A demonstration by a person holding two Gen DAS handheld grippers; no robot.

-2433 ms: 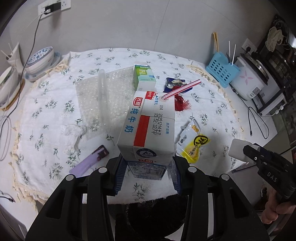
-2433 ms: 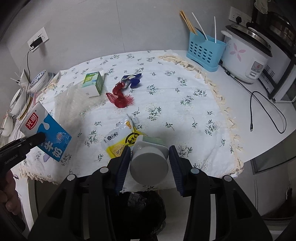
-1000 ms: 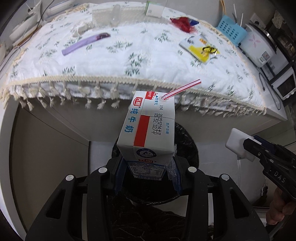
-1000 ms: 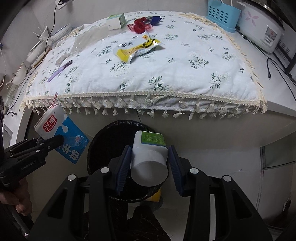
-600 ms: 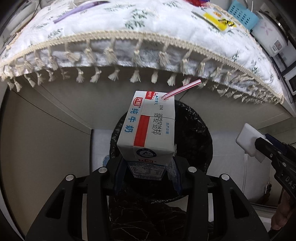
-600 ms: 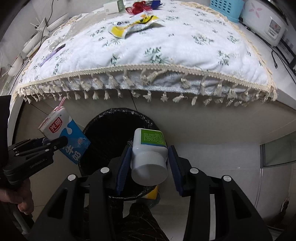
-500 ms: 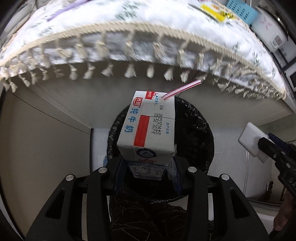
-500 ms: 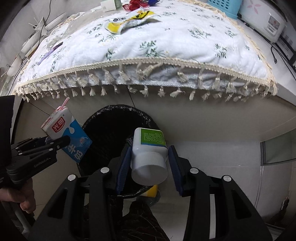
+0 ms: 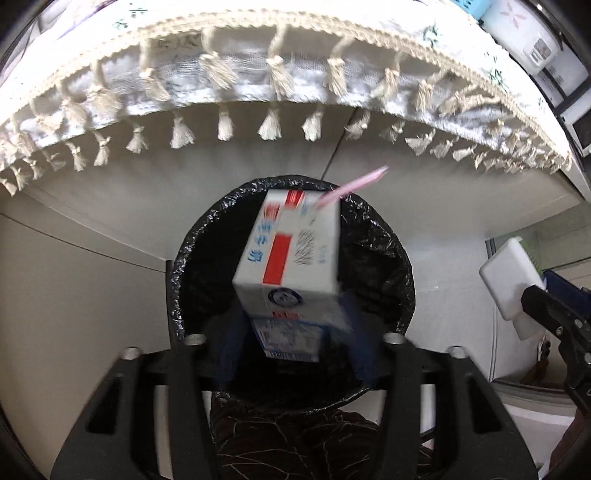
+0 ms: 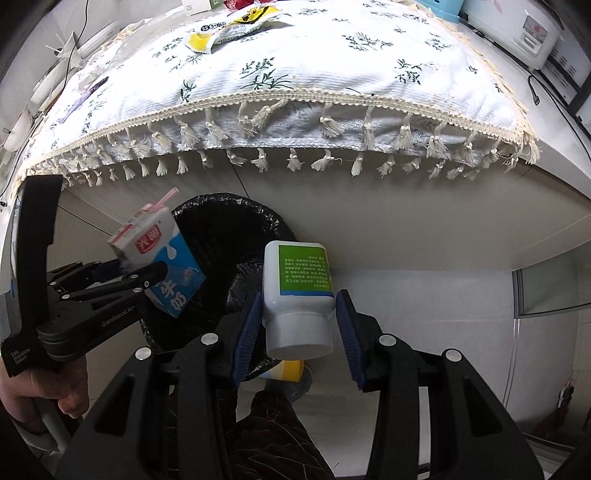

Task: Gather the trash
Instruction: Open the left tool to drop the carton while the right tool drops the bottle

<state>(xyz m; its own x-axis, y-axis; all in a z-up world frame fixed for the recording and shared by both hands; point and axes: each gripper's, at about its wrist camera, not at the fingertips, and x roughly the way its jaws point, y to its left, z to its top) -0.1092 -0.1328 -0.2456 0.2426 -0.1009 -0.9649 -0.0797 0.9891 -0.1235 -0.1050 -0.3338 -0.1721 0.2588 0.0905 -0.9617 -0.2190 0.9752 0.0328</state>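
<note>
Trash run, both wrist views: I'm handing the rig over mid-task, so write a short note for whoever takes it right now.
Left hand-held gripper: jaws have just been opening; the milk carton sits blurred between the pads, over the black-lined bin, apparently dropping.
Right hand-held gripper: shut on the white bottle, beside the bin, not yet over it.
Done: nothing confirmed inside the bin yet.
Left: bin the bottle, then fetch the yellow wrapper and the purple item from the tablecloth.
</note>
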